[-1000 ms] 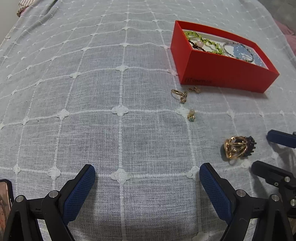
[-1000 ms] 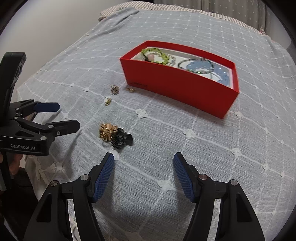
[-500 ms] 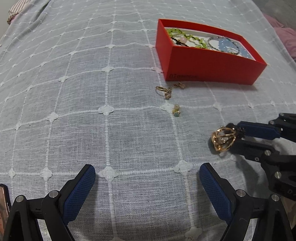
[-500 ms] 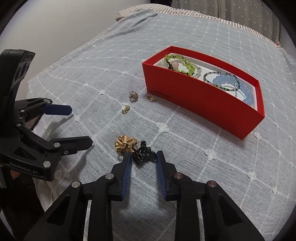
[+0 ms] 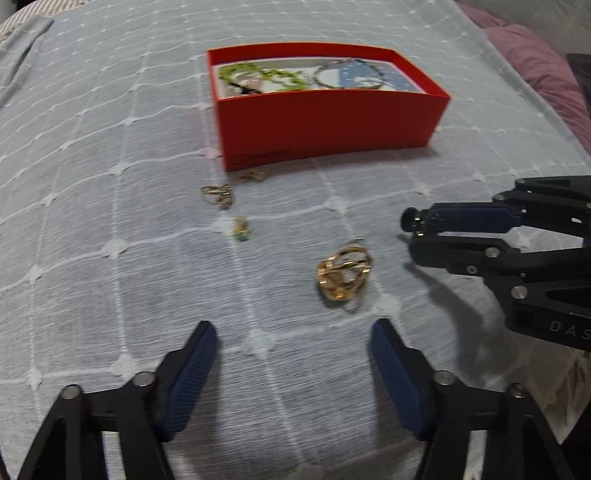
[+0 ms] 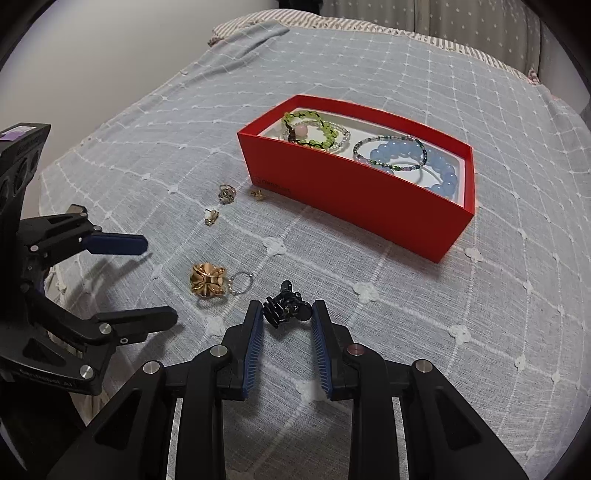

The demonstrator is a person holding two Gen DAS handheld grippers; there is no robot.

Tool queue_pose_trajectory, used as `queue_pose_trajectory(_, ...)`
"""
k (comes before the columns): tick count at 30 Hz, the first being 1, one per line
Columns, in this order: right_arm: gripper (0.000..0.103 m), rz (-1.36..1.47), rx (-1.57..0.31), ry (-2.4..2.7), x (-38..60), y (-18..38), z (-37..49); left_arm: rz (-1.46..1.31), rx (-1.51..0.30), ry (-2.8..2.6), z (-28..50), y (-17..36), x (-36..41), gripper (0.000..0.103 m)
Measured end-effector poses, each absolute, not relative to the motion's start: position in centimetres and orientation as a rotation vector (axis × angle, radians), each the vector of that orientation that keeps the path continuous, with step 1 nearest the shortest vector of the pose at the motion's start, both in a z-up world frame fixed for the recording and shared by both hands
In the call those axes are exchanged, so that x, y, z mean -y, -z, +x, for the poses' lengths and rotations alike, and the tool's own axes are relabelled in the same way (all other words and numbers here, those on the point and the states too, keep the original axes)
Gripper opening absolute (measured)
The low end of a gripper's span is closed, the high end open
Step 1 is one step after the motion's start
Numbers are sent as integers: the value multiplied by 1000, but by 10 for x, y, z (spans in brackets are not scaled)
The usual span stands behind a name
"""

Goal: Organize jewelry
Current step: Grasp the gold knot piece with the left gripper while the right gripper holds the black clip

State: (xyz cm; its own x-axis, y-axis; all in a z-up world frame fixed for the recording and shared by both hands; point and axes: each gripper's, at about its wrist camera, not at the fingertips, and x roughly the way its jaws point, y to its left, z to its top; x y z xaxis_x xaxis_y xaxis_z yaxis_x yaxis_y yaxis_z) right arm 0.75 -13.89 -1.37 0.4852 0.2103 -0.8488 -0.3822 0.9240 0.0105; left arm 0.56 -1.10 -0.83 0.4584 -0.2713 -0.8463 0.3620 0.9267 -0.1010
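Observation:
My right gripper (image 6: 287, 322) is shut on a black earring (image 6: 286, 309) and holds it above the bedspread; it also shows in the left wrist view (image 5: 415, 236) with the black piece (image 5: 409, 219) at its tips. A gold knot earring (image 5: 343, 276) with a small wire hoop lies on the cloth, also in the right wrist view (image 6: 207, 280). My left gripper (image 5: 293, 354) is open and empty, just short of the gold earring. A red box (image 5: 325, 122) behind holds green and blue bead bracelets (image 6: 406, 155).
Three small gold earrings (image 5: 218, 192) (image 5: 242, 228) (image 5: 254, 175) lie on the grey checked bedspread in front of the red box's left corner. A pink cloth (image 5: 532, 51) lies at the far right. A striped pillow (image 6: 258, 18) is at the bed's head.
My right gripper has lifted the black earring away from the gold one, which stays on the cloth. My left gripper has moved toward the gold earring and narrowed a little.

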Motion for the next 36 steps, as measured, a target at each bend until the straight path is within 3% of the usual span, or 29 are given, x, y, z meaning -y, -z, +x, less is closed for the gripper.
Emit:
queue_pose_trajectory(1, 29, -190, -1004, -362, 140, 13, 6, 101, -1023, 403, 6, 9, 14, 55)
queue_pose_trajectory(5, 29, -197, -1014, -359, 141, 14, 4, 122, -1007, 416, 7, 10, 23, 42)
queue_pose_trajectory(15, 29, -201, -1028, -354, 146, 15, 2, 124, -981, 441, 15, 9, 31, 34)
queue_pose_trajectory(20, 29, -201, -1035, -349, 145, 16, 2, 148, -976, 435, 16, 10, 36, 20)
queue_pose_trajectory(36, 29, -194, -1033, -341, 147, 13, 0, 143, -963, 422, 13, 4, 36, 17)
